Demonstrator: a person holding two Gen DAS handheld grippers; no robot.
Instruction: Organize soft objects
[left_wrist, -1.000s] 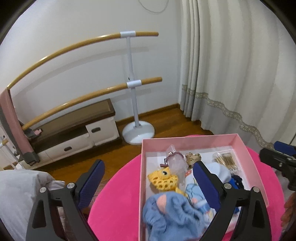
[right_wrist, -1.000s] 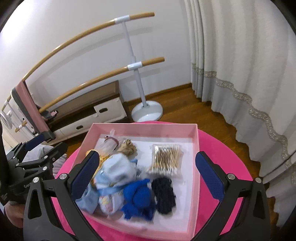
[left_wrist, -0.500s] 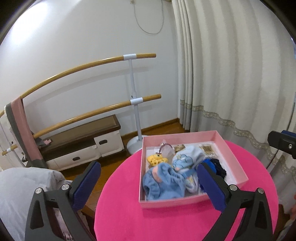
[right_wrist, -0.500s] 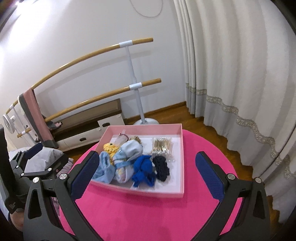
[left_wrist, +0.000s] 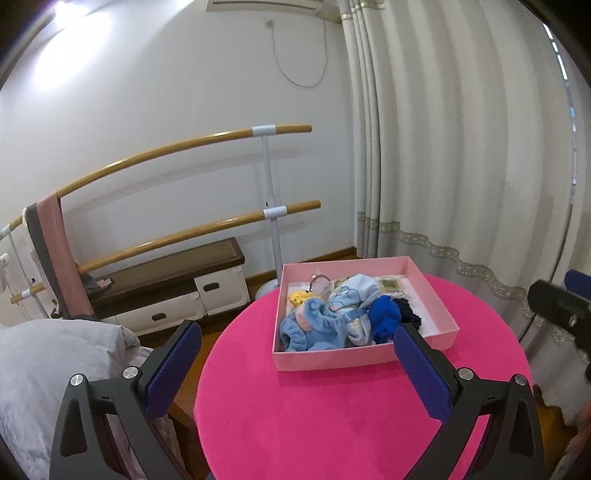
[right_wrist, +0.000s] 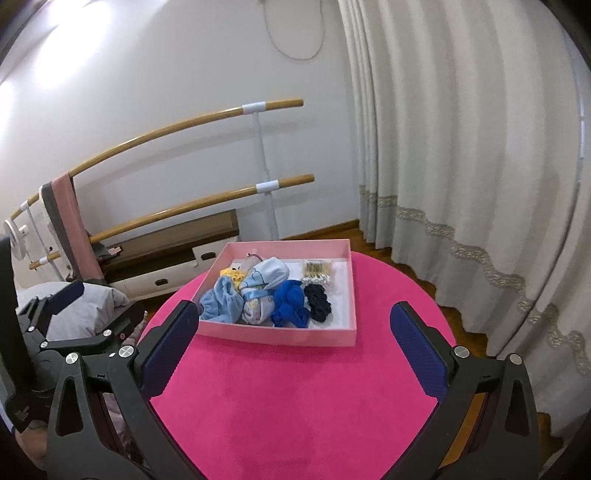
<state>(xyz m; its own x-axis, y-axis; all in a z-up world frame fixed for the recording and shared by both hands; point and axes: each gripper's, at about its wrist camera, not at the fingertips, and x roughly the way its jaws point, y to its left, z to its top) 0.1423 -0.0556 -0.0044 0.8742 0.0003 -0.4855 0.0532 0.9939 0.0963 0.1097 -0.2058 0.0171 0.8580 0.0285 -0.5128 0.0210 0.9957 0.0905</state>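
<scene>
A pink box (left_wrist: 365, 356) sits toward the far side of a round counter (left_wrist: 332, 424) covered in bright pink cloth, and all the soft things lie inside it. In the left part of the box a light blue fleece piece (left_wrist: 314, 328) is bunched against the near wall, with a small yellow knitted item (left_wrist: 297, 298) behind it. A pale blue printed cloth bundle (left_wrist: 354, 295) rests in the middle, a bright blue knitted piece (left_wrist: 384, 319) lies just to its right, and a dark navy scrunchie (left_wrist: 408, 314) touches that on the right side. A packet of cotton swabs (right_wrist: 318, 270) lies flat in the far right corner, and a small clear bottle (left_wrist: 320, 285) rests near the far wall beside the yellow item. The left tongs (left_wrist: 295, 363) hang above the near part of the counter, spread wide and released, with nothing between their blue pads; they have just been opening. The right tongs (right_wrist: 295, 341) hover over the counter as well, likewise spread wide and empty, short of the box. Behind the counter stand a two-rail wooden barre (left_wrist: 266, 173) with a pink band (left_wrist: 55, 236) draped over it, a low cabinet (left_wrist: 177, 291), and pale curtains (left_wrist: 461, 147) on the right. Grey bedding (left_wrist: 55, 354) lies at the left.
</scene>
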